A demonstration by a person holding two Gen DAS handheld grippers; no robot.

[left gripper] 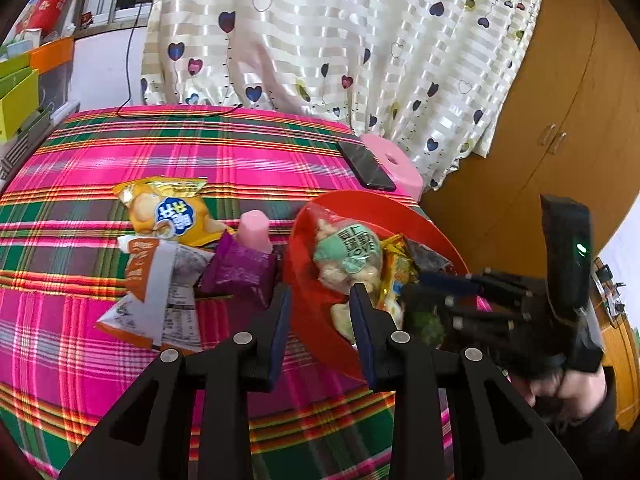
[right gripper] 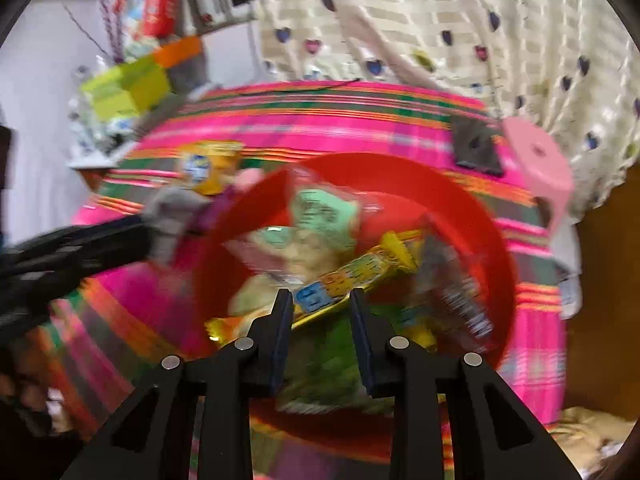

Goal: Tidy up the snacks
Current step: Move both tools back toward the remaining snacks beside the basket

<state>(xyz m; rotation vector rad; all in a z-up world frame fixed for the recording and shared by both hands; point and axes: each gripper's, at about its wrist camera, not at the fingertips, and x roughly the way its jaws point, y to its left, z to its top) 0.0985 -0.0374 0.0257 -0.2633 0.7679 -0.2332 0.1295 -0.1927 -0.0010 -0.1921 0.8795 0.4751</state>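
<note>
Red bowl (left gripper: 400,208) holds several snack packets; yellow (left gripper: 168,210), purple (left gripper: 236,270), orange-white (crumpled) (left gripper: 148,292) packets lie beside it.

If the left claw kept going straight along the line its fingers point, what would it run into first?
Most likely the near rim of the red bowl, which lies between the fingertips of the left claw. Just past it sits the clear snack bag with the green label. Depth is hard to judge through the fisheye.
</note>
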